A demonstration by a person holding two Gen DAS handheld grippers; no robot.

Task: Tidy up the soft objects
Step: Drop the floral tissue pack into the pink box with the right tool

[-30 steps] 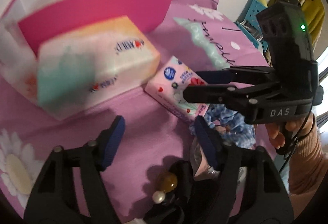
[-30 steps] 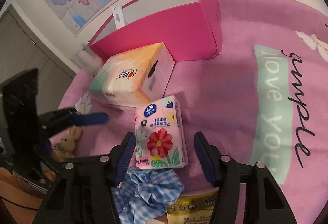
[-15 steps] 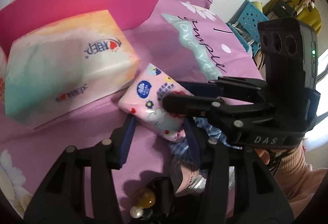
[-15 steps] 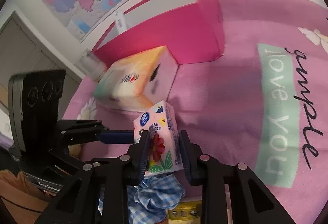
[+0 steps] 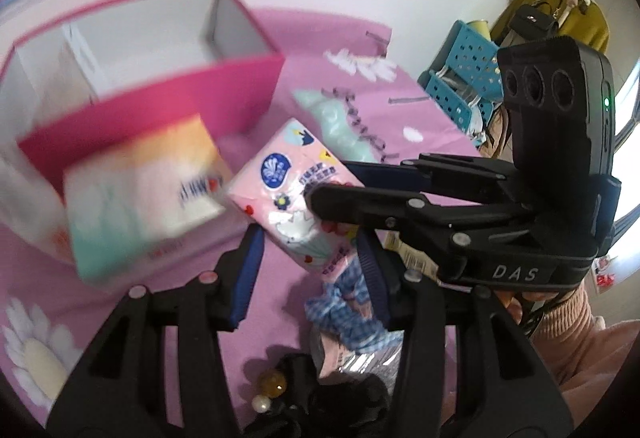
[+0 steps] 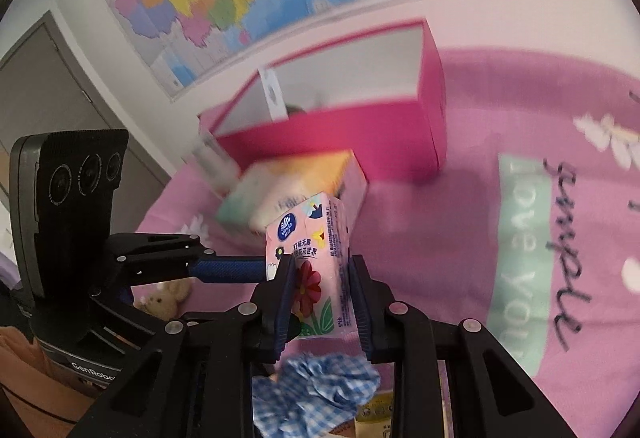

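The right tool has clamped the pink floral soft tissue pack and lifted it off the purple printed cloth; a second ago it lay flat. It's now headed, I'd judge, for the open magenta cardboard box. The crinkly wrapper dents slightly. The left tool hangs released nearby, empty.
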